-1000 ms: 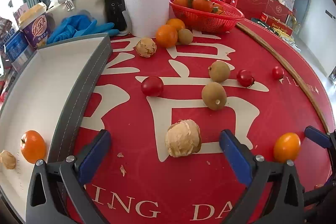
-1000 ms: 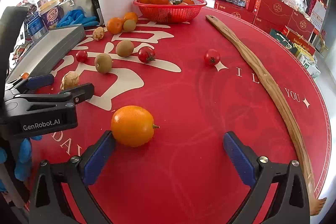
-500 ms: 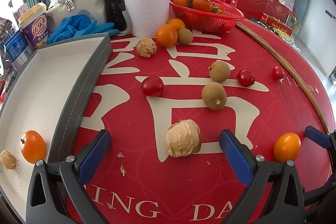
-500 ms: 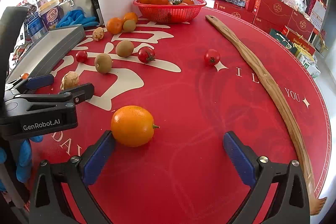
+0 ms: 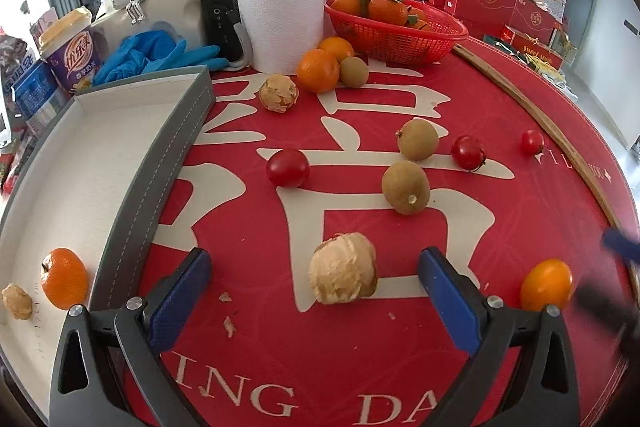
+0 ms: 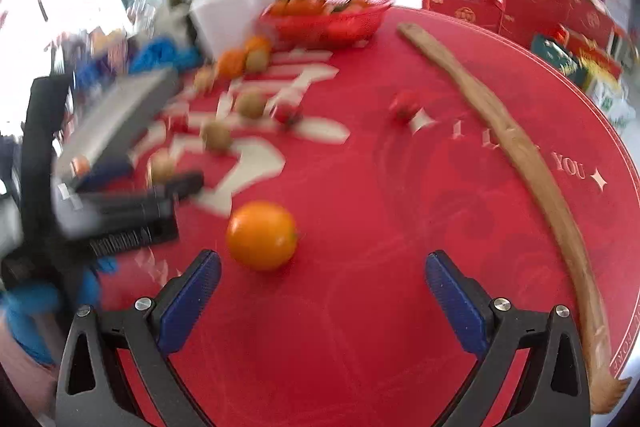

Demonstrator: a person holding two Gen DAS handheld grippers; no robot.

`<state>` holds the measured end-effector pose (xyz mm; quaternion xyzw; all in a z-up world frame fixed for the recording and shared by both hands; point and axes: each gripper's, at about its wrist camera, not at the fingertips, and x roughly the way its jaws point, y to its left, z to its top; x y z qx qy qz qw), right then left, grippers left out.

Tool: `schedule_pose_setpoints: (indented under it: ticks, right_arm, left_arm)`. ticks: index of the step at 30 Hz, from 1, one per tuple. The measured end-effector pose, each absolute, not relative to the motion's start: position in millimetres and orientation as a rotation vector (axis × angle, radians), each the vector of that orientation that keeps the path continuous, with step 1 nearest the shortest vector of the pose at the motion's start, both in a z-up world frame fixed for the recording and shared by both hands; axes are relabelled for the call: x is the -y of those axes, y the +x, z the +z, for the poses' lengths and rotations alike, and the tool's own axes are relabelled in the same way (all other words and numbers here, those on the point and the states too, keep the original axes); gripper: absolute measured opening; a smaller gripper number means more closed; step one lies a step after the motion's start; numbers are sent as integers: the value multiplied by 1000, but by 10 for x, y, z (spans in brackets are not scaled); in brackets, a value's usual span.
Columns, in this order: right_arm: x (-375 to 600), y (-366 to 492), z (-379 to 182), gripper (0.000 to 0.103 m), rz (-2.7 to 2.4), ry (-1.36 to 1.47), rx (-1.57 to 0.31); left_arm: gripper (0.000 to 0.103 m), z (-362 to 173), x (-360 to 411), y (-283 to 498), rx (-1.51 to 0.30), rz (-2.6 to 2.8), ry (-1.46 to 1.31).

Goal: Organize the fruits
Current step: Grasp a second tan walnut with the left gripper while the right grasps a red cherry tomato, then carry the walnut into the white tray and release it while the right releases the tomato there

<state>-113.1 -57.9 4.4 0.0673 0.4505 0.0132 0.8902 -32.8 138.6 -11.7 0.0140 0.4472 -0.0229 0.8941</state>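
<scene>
Your left gripper (image 5: pixel 314 287) stands with its jaws spread wide and holds nothing. The peeled fruit (image 5: pixel 344 269) lies on the counter (image 5: pixel 360 367) between the two blue pads, touching neither. Judge this piece as light, soft and fragile: the rind is gone, the pale surface looks fibrous, and crumbs lie on the counter just nearer you than the fruit. Take it across its widest part, at mid-height, and close only until the pads seat. Excess force is likely to crush or tear it.

Your right gripper (image 6: pixel 322 291) is likewise wide open and empty. The small orange (image 6: pixel 262 235) sits just beyond its left pad, off the centre line. That view is motion-blurred, so fine detail is unreliable. The skin looks smooth and glossy; expect a firm, round body that may roll or slip. Centre the jaws on its middle before closing.

Left of the peeled fruit stands the grey tray (image 5: pixel 140 187), which already carries a mandarin (image 5: pixel 64 277) and a second peeled piece (image 5: pixel 17 301) at its near end.

Beyond the peeled fruit lie a cherry tomato (image 5: pixel 288 167) and two brown round fruits (image 5: pixel 406 187); the tomato probably bruises easily. Farther still, beyond these, an orange (image 5: pixel 318 71) rests just in front of the red basket (image 5: pixel 400 39).
</scene>
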Motion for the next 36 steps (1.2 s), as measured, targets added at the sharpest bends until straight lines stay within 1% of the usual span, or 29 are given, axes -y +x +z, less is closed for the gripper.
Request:
schedule_pose_setpoints:
  ticks: [3,7,10,13,14,15,16,17,18,19,20,21,26,32,36]
  right_arm:
    - [779,-977,222,102,-41,150,-881]
    - [910,-535,173,102,-70,162,-923]
    - [928,-276,74,102,-116,121,-940]
    - [961,-126,-24,102,-132,136,-967]
    - [976,-93,-53,100,-130,147,-974]
    - [984,-76,-80,96,-136,152,-980]
    - [957,-82,-74,85,-159,118,-964]
    - [936,-97,-78,69,-178,82,-960]
    - [898,-110,-74,62,-192,44,-949]
    - [875,-129,-65,47,-179,35,-932]
    - [866,-143,-59,29,-176,28,-925]
    - [871,-158,-49,23,-172,33,-921]
    - [1060,-284,32,23,-46,232,-918]
    - [1006,-451,266,23,34,269,-873]
    - [836,-403,391,23,83,276,-865]
  left_arm:
    - [102,-118,-1336,-309,-928,-55,28]
    - [100,-114,-1332,-305,-927,-58,23]
    - [93,-97,-1316,-323,-922,-57,25]
    - [77,-69,-1281,-345,-915,-68,31]
    - [66,-53,-1262,-357,-911,-77,37]
    - [52,-47,-1256,-364,-909,-81,40]
    - [43,-36,-1249,-374,-904,-87,43]
    - [26,-26,-1244,-381,-900,-93,51]
    - [25,-21,-1247,-384,-902,-98,51]
    - [25,-17,-1264,-393,-906,-103,45]
    - [25,-11,-1290,-410,-909,-109,32]
    - [25,0,-1325,-437,-909,-117,18]
    - [25,175,-1490,-600,-844,-115,9]
    - [25,446,-1775,-722,-773,-88,-16]
    - [25,543,-2062,-791,-748,-45,-41]
